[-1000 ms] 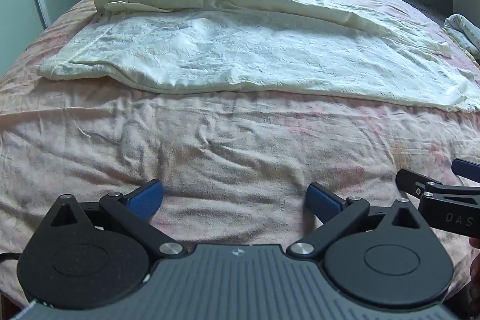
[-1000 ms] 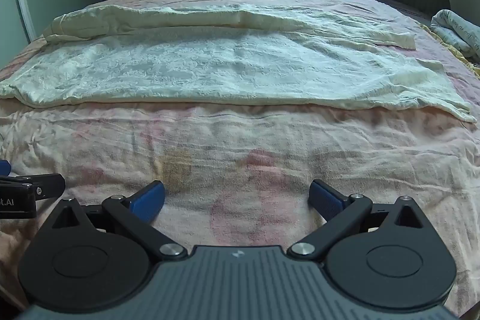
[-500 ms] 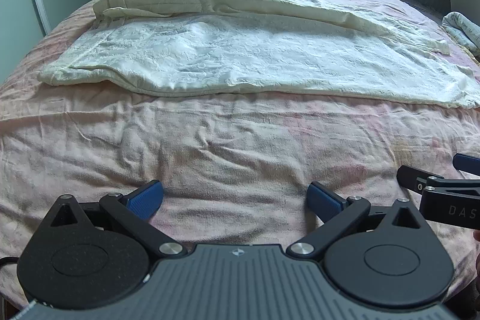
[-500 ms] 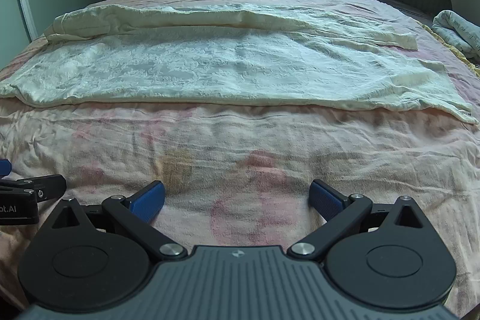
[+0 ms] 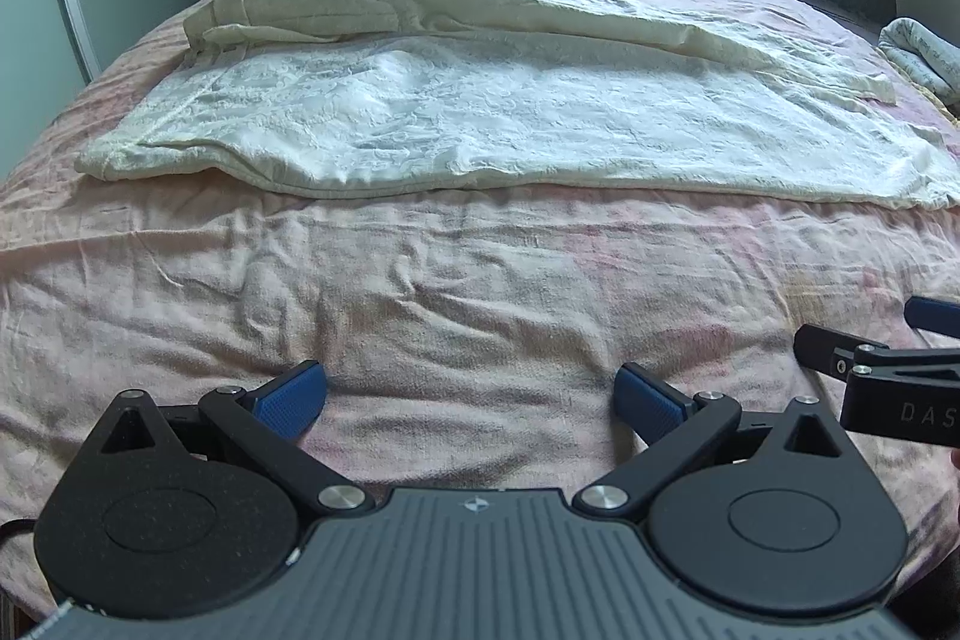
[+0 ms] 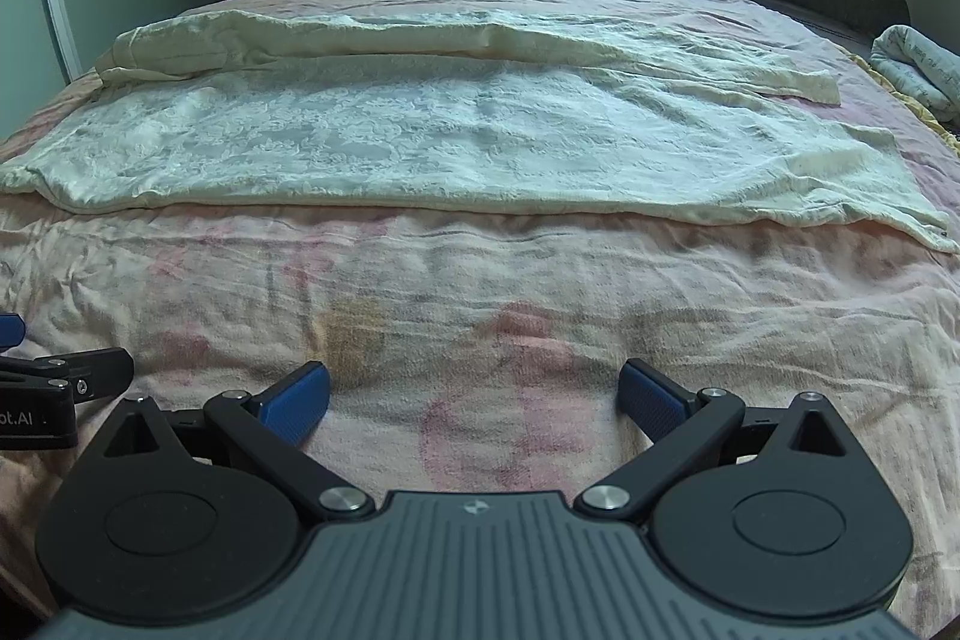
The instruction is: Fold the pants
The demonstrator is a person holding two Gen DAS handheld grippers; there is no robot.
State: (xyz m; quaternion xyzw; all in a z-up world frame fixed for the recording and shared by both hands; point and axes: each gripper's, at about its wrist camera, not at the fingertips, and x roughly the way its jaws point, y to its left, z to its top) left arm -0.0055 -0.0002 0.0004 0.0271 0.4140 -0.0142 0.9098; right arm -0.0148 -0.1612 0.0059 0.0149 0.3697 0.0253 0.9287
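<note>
My left gripper [image 5: 470, 394] hangs spread wide over the pink bedsheet [image 5: 480, 292], holding nothing, and my right gripper [image 6: 474, 397] just beside it is equally agape and empty. The cream pants [image 5: 480, 130] lie flat across the bed ahead, waistband [image 5: 138, 160] to the left, leg hems [image 6: 912, 220] to the right, well apart from both claws. The risk, I reckon: this thin, lacy fabric sits right on a rumpled sheet, so a low pinch could grab sheet with the pants, or only the top layer. The left view shows the bunched far leg [image 5: 312, 10] at the waist better; the right view shows the near hem corner fully, and a rolled cloth [image 6: 918, 64] at the far right edge.
</note>
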